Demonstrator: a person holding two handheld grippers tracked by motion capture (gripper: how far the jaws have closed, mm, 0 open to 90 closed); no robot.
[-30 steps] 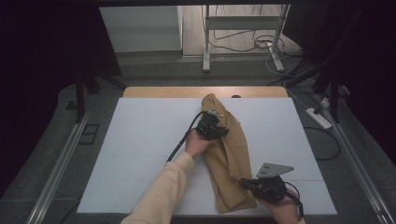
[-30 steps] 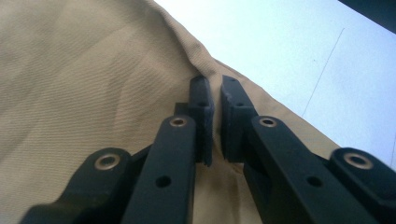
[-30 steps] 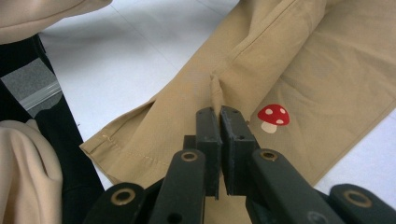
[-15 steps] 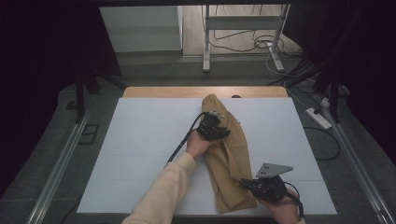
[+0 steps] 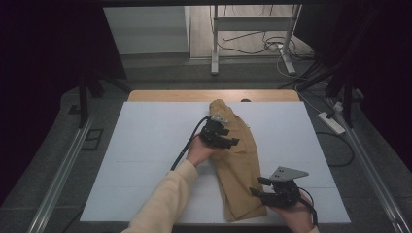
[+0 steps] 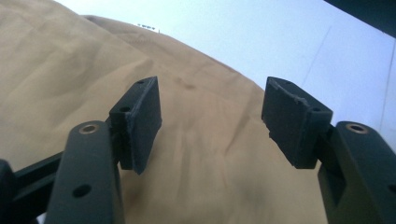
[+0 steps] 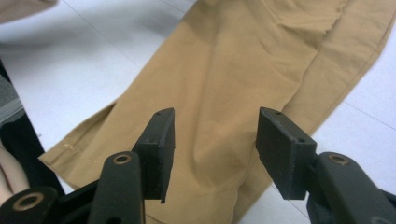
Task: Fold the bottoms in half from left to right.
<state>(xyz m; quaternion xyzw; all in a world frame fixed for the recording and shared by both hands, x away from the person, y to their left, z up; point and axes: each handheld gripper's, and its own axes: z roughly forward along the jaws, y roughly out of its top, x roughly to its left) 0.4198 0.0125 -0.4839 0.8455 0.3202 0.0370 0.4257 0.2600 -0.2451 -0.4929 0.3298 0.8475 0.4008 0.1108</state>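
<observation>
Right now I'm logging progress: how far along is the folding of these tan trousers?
Done: the tan trousers lie lengthwise in a narrow strip on the white table. In hand: left gripper and right gripper hover over them, jaws open. Left: gripping and folding them shorter.

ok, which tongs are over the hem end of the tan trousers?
The right tongs, open at the near table edge over the hem of the tan trousers. The left tongs hover open farther up.

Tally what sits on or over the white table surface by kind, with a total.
Tan trousers: 1, lying folded lengthwise
Hand-held grippers: 2, the left gripper over the trousers' upper half and the right gripper at their lower end, both with fingers apart
Total: 3
</observation>
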